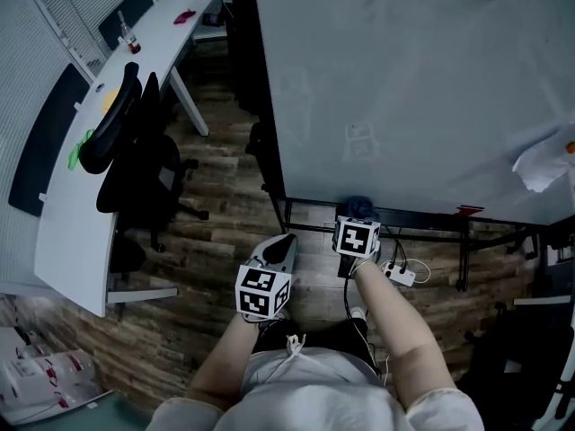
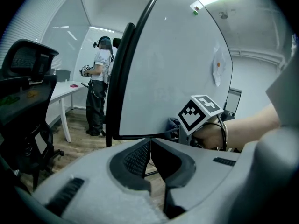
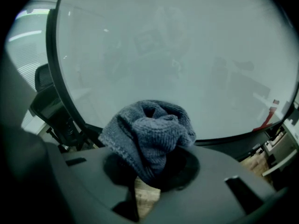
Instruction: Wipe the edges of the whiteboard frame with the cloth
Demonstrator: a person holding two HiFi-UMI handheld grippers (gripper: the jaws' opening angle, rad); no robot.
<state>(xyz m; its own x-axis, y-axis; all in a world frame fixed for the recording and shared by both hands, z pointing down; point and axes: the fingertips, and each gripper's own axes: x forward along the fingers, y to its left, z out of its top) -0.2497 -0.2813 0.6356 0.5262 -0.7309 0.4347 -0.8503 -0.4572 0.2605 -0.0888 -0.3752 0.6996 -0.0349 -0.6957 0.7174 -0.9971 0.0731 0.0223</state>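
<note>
Cloth: sitting bunched in the clamped jaws of the right hand-held gripper, pointing straight at the whiteboard frame near its bottom-left corner, bottom edge running sideways. Left hand-held gripper hanging farther off, jaws together, gripping nothing.

Wood floor with power strip

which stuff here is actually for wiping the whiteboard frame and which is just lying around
For the job:
- cloth, clamped in the right gripper
- whiteboard frame

Just lying about:
- office chair
- curved desk
- power strip on the floor
- paper stuck on the board
- left gripper, shut on nothing, idle
</note>
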